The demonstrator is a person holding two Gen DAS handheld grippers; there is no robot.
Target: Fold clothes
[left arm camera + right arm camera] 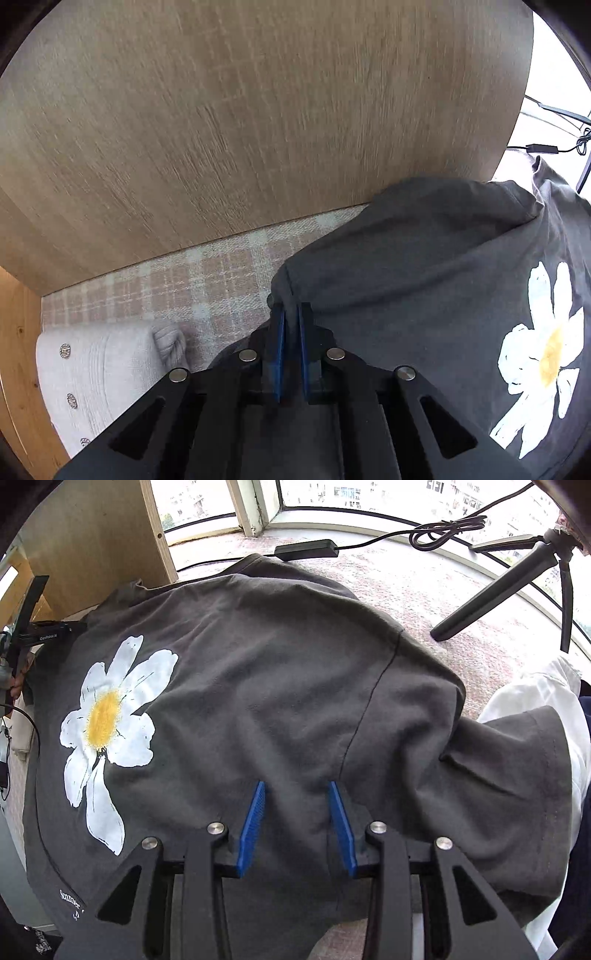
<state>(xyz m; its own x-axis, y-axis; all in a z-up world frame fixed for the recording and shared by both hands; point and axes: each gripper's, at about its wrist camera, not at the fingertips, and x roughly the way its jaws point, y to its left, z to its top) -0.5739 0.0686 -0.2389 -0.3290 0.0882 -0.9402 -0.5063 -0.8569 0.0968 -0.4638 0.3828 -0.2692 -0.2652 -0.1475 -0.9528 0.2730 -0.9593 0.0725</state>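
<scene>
dark grey T-shirt [258, 686], white daisy print [107, 716], rumpled, sleeve folded over

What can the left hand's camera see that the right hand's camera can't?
Only the left wrist view shows the left gripper pinching a fold of the shirt's edge, a light knitted garment with buttons, a checked cloth and a big wooden panel.

Only the right wrist view shows the right gripper, open over the shirt, a tripod, a white garment and windows.

Both show the dark grey T-shirt with its white daisy print.
</scene>
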